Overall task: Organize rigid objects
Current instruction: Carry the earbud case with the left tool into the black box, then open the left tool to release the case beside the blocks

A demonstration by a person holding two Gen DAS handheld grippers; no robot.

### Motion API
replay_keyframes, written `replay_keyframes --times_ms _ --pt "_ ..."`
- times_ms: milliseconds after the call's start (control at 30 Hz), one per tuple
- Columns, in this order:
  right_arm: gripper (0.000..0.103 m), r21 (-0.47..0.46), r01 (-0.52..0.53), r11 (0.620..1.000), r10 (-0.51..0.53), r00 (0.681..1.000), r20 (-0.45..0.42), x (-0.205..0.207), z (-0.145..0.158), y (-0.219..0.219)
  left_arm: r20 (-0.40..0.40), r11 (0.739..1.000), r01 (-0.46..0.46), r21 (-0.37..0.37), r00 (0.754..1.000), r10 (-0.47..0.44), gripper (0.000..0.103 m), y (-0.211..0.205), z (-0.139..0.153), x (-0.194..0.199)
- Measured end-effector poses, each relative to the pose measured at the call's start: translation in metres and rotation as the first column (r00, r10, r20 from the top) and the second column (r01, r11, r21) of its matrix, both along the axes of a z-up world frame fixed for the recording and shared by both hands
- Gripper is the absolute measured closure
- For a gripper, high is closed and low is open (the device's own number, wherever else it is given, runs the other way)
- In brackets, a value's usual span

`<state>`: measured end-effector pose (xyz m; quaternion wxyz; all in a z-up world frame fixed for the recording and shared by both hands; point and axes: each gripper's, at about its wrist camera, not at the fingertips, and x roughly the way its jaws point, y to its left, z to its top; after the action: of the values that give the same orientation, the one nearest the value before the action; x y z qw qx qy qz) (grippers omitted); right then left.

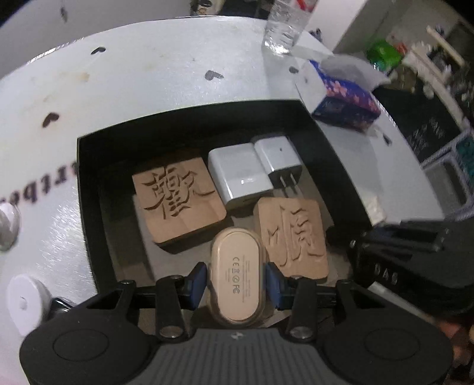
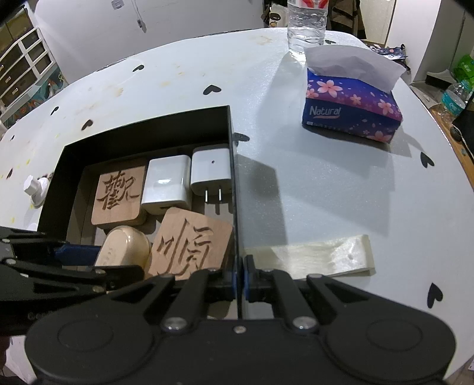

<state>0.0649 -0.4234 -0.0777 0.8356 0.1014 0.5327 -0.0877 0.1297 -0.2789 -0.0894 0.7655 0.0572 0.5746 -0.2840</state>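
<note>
A black box (image 1: 189, 118) (image 2: 142, 130) sits on the white table. Inside lie two carved wooden blocks (image 1: 177, 198) (image 1: 293, 234), a white square charger (image 1: 237, 174) and a white plug adapter (image 1: 278, 157). My left gripper (image 1: 236, 281) is shut on a beige oval case (image 1: 235, 281), held over the box's near part; the case also shows in the right wrist view (image 2: 124, 248). My right gripper (image 2: 239, 278) is shut on the box's right wall (image 2: 234, 189) at its near end.
A blue floral tissue box (image 2: 352, 109) and a clear water bottle (image 2: 305, 26) stand at the far right. A pale flat strip (image 2: 326, 254) lies right of the box. A white round cap (image 1: 25, 299) and another white object (image 2: 35, 189) lie left of the box.
</note>
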Motion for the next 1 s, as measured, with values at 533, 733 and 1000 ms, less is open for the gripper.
replay_keyframes --times_ms 533,733,1000 --pt "0.098 -0.005 -0.002 1.0 0.002 1.0 -0.004 0.001 -0.001 0.0 -0.025 0.993 -0.025 -0.112 0.999 0.022 0.037 0.002 0.004 -0.002" --pt "0.098 -0.004 -0.001 1.0 0.001 1.0 -0.004 0.0 -0.001 -0.001 -0.023 0.991 -0.012 -0.135 1.0 0.009 0.034 0.007 0.013 -0.005" --pt "0.098 -0.004 -0.001 1.0 0.001 1.0 -0.003 0.0 -0.001 -0.001 0.083 0.995 0.028 -0.097 0.996 -0.02 0.019 0.014 0.039 -0.014"
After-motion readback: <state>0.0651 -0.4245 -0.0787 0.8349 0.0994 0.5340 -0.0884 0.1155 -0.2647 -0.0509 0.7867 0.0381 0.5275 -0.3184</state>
